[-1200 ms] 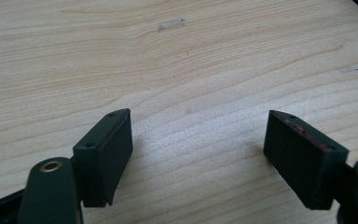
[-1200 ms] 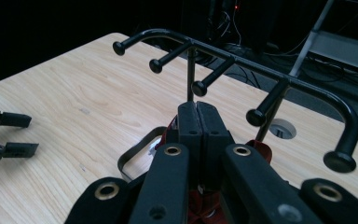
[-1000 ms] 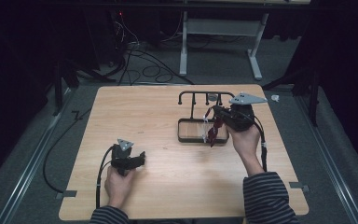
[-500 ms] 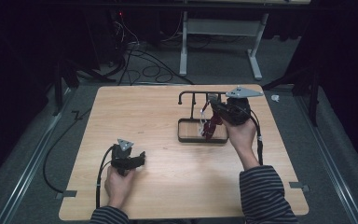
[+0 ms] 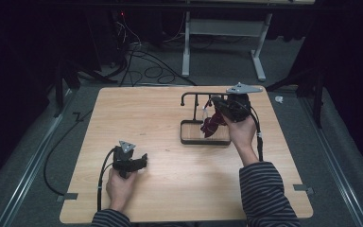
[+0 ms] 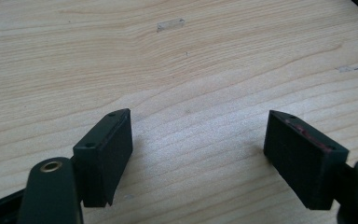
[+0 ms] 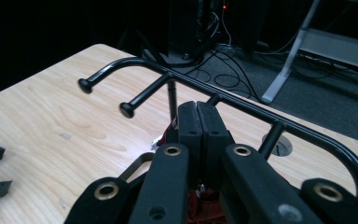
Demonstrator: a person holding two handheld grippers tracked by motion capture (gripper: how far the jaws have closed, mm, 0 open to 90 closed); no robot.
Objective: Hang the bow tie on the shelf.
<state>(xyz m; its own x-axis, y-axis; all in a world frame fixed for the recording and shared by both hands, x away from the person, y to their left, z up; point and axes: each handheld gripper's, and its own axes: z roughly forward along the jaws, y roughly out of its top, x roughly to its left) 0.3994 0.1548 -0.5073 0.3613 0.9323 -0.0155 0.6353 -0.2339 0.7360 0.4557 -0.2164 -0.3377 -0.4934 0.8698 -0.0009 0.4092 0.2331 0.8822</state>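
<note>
One cloth (image 5: 211, 126): dark red, pinched in the right gripper (image 5: 219, 106), hanging over the tray (image 5: 187, 140).
Rack (image 7: 242, 105): at twelve o'clock, pegs bare; hanging not yet done.
Left gripper (image 6: 198, 154): jaws apart, empty, idle at seven o'clock.

Light wooden table (image 5: 170, 189) on grey carpet floor (image 5: 38, 156). Beyond table's far edge: white metal desk frame (image 5: 260, 52), tangled black cables (image 5: 142, 61). Dark surroundings; small red light (image 5: 122, 13) behind cables.
</note>
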